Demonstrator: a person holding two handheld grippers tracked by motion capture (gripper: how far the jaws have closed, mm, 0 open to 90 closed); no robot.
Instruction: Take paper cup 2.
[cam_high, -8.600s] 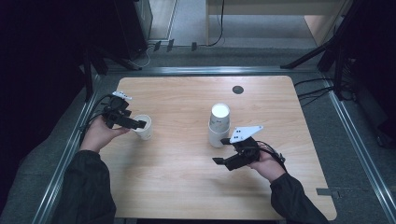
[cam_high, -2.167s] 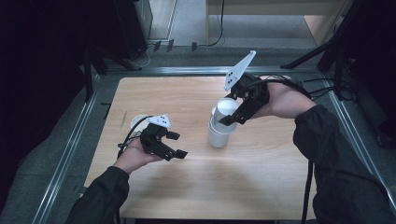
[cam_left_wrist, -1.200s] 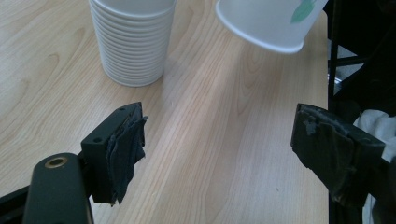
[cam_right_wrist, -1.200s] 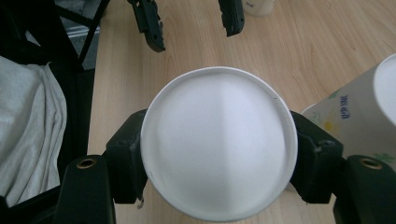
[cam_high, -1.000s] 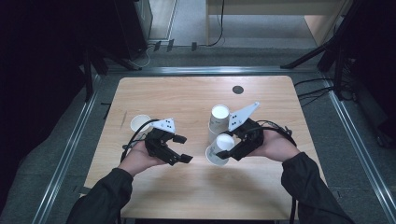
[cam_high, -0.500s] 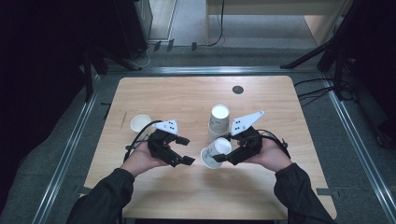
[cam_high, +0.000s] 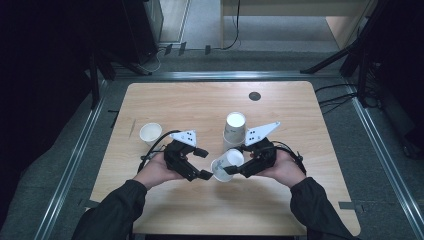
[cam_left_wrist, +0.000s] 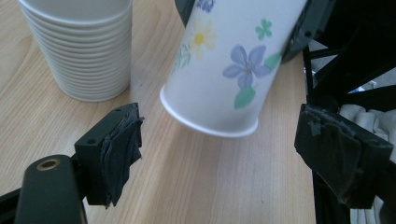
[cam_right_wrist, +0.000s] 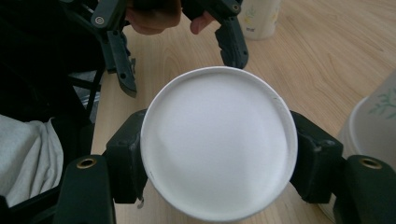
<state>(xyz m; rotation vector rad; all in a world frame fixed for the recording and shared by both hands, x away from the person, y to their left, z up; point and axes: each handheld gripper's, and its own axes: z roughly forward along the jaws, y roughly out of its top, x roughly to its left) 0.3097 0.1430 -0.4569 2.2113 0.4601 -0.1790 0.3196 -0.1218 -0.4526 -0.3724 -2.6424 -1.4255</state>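
Your right claw (cam_high: 239, 167) is pinching a paper cup (cam_high: 226, 164) on both sides, and its pads press on the cup wall in the right gripper view. The cup is tilted, with its closed base toward your left hand and a little down, above the wooden counter (cam_high: 300, 125). In the left gripper view you see blue and yellow flowers printed on the cup (cam_left_wrist: 233, 60), and its base rim hangs over the counter without touching it.

Your left claw (cam_high: 204, 163) is spread, and its jaws have just been opening more. The base of the cup is in front of the two pads, between them but not touched by them.

Just behind the held cup, a stack of cups (cam_high: 234, 131) stands upright on the counter. One single cup (cam_high: 150, 134) stands apart, near the left edge. A small dark round spot (cam_high: 254, 96) is in the counter near the far edge.
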